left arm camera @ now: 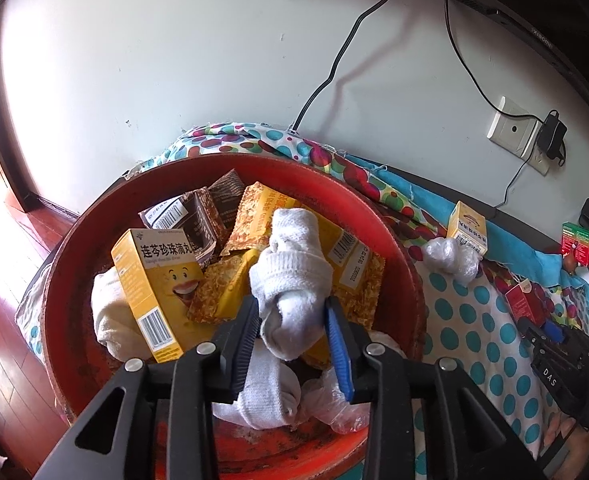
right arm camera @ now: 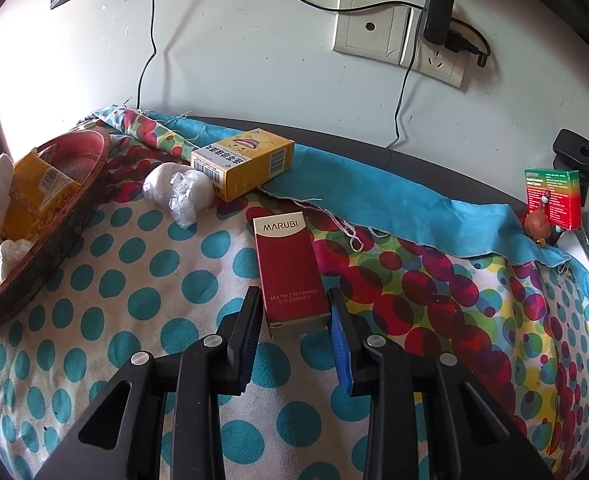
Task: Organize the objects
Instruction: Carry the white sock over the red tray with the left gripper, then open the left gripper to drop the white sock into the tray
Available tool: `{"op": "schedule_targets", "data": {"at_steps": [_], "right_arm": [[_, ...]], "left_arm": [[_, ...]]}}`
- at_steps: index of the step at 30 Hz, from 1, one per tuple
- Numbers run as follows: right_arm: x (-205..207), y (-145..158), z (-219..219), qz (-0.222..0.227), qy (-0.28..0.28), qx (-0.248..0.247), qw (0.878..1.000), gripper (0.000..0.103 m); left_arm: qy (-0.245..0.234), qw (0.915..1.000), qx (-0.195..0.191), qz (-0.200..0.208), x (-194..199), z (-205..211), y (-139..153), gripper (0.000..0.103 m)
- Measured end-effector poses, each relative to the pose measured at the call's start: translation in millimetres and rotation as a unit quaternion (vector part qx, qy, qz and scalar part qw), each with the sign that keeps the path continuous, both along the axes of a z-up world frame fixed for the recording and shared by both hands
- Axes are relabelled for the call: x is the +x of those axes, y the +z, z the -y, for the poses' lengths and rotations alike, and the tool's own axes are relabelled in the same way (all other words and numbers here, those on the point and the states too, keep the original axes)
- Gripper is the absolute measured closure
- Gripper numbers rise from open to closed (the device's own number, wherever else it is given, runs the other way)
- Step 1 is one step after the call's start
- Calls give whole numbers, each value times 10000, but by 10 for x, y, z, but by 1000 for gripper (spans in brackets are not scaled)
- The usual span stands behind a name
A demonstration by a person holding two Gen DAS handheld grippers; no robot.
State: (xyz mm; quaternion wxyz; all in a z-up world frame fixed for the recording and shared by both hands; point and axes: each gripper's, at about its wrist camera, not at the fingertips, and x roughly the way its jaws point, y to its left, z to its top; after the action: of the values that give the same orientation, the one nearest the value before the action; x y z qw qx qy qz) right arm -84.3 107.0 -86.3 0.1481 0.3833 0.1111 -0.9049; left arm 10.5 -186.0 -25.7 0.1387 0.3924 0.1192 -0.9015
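A round red basket (left arm camera: 394, 240) holds yellow medicine boxes (left arm camera: 154, 280), snack packets and rolled white socks. My left gripper (left arm camera: 290, 312) hangs over it, open. A rolled white sock (left arm camera: 290, 276) lies between its fingers on top of the pile, and I cannot see the pads pressing on it. In the right wrist view a red MARUBI box (right arm camera: 286, 264) lies on the dotted cloth (right arm camera: 134, 280). My right gripper (right arm camera: 294, 308) is shut on the box's near end. The basket (right arm camera: 54, 216) stands at the far left there.
A yellow box (right arm camera: 246, 162) and a plastic-wrapped white bundle (right arm camera: 178, 192) lie on the cloth behind the red box. A green and red box (right arm camera: 552, 196) stands at the far right. Wall sockets with a plugged charger (right arm camera: 438, 16) and cables are behind.
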Motion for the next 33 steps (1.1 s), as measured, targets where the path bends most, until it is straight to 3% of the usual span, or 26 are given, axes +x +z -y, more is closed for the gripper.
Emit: {"op": "schedule_targets", "data": {"at_steps": [9, 16, 33], "right_arm": [[29, 14, 51, -101, 62, 130, 9998, 73], [58, 32, 55, -199, 67, 142, 9997, 73], [120, 153, 159, -306, 204, -31, 9993, 73]], "left_arm": [[-48, 9994, -124, -322, 131, -5, 187, 55], [127, 9993, -169, -321, 190, 120, 204, 55], [590, 9978, 129, -278, 309, 515, 192, 55]]}}
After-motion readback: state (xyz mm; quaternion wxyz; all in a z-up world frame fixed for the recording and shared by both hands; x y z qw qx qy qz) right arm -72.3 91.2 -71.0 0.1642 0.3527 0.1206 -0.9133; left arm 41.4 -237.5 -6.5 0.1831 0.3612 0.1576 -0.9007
